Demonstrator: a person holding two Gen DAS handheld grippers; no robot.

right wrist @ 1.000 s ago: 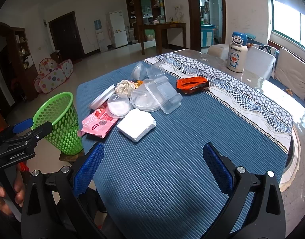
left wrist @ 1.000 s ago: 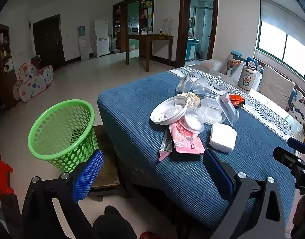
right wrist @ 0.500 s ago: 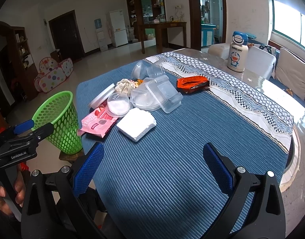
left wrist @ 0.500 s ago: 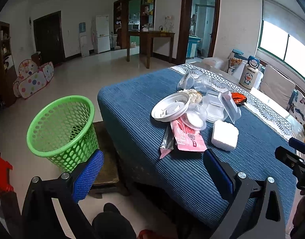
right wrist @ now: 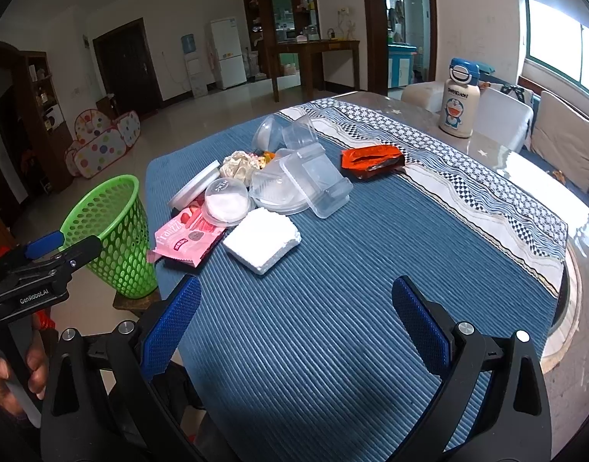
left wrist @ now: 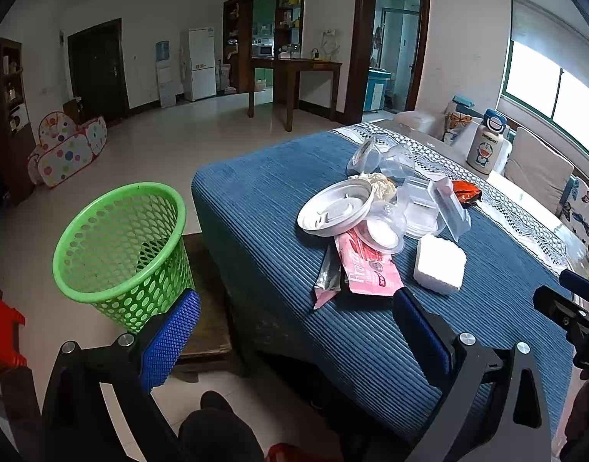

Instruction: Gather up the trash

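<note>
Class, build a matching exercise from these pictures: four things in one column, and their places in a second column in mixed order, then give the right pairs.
Things:
1. green perforated plastic basket
2. white foam block
3. orange-red snack wrapper
4. cartoon-printed white bottle with blue cap

Places:
A. on the patterned white strip of cloth
B. off the table, beside its corner
C. on the bare glossy tabletop beyond the cloths
D. on the blue ribbed cloth, next to the pink wrapper

Pairs: 1-B, 2-D, 3-A, 4-C

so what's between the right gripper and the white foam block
Only bare blue tablecloth lies between the open right gripper and the white foam block, as the right wrist view shows.
</note>
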